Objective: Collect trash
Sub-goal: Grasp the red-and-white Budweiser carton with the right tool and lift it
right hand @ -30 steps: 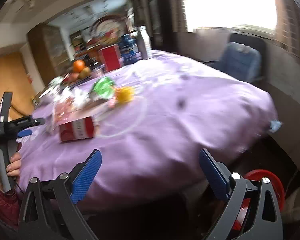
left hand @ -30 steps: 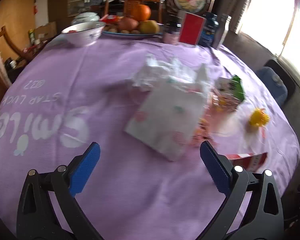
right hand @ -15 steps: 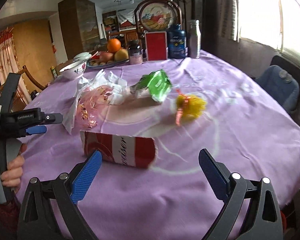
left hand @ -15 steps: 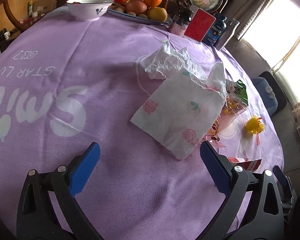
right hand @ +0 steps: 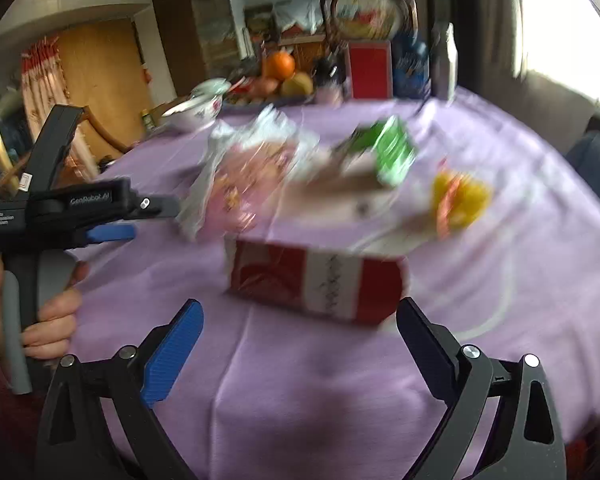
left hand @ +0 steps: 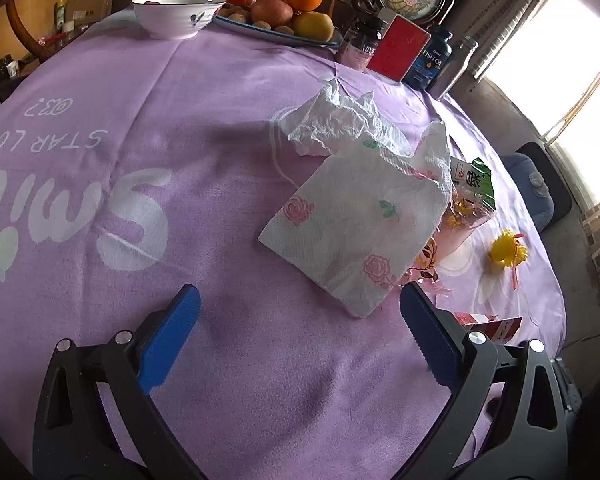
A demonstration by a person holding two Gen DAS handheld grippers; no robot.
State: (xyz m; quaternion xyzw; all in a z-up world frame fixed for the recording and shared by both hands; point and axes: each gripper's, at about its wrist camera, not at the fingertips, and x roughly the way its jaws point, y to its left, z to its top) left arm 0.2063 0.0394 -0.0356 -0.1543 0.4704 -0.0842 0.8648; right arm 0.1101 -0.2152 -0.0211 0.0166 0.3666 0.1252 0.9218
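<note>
A flowered paper napkin point(left hand: 356, 224) lies on the purple tablecloth point(left hand: 140, 92), with a crumpled white tissue point(left hand: 336, 120) behind it. To its right are a pink candy bag point(left hand: 456, 224), a green packet point(left hand: 476, 182) and a yellow wrapper point(left hand: 506, 250). My left gripper point(left hand: 300, 304) hovers open just short of the napkin's near corner. In the blurred right wrist view a red and white box point(right hand: 316, 276) lies straight ahead of my open right gripper point(right hand: 298, 316). Behind it are the candy bag point(right hand: 244, 184), green packet point(right hand: 394, 152) and yellow wrapper point(right hand: 460, 200).
At the table's far side stand a white bowl point(left hand: 178, 14), a fruit plate point(left hand: 288, 10), a red card box point(left hand: 398, 46) and dark bottles point(left hand: 430, 60). A hand point(right hand: 52, 316) holds the left gripper's handle point(right hand: 60, 208) at the left. A blue chair point(left hand: 530, 188) stands by the window.
The left gripper has drawn nearer to the napkin. The right gripper has swung round to face the table and closed in on the red and white box. Both stay open.
</note>
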